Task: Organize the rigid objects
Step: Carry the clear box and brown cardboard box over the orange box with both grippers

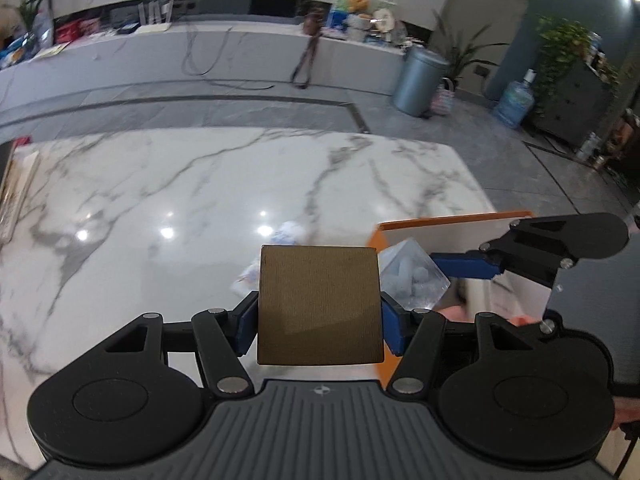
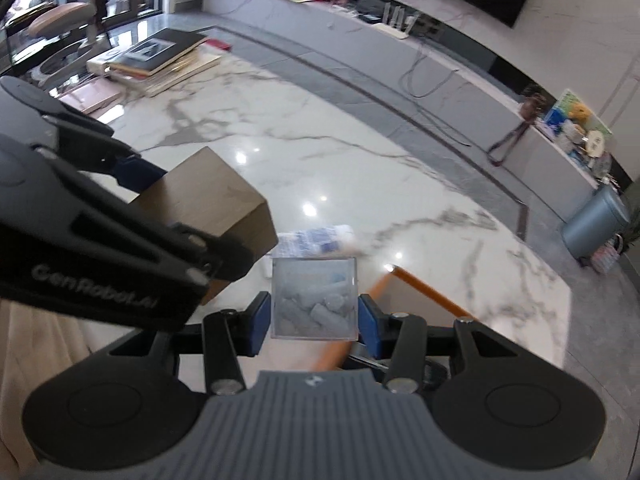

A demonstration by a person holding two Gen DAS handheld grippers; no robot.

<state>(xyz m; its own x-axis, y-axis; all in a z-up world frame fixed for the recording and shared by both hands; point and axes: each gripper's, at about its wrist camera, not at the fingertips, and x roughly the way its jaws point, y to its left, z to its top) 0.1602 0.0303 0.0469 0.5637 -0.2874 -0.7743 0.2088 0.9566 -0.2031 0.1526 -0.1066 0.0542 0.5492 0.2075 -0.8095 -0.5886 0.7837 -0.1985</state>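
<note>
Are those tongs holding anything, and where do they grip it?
Left tongs pinch a wooden block by its sides; right tongs pinch a clear box likewise.

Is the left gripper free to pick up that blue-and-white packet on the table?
Probably not yet. The left gripper is shut on the wooden block, so nothing else fits between its fingers. The packet lies unobstructed on the table.

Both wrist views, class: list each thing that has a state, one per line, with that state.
Left gripper: shut on the wooden block.
Wooden block: held above the table.
Right gripper: shut on the clear box.
Clear box: held, pale pieces inside.
Orange-edged box: open.
</note>
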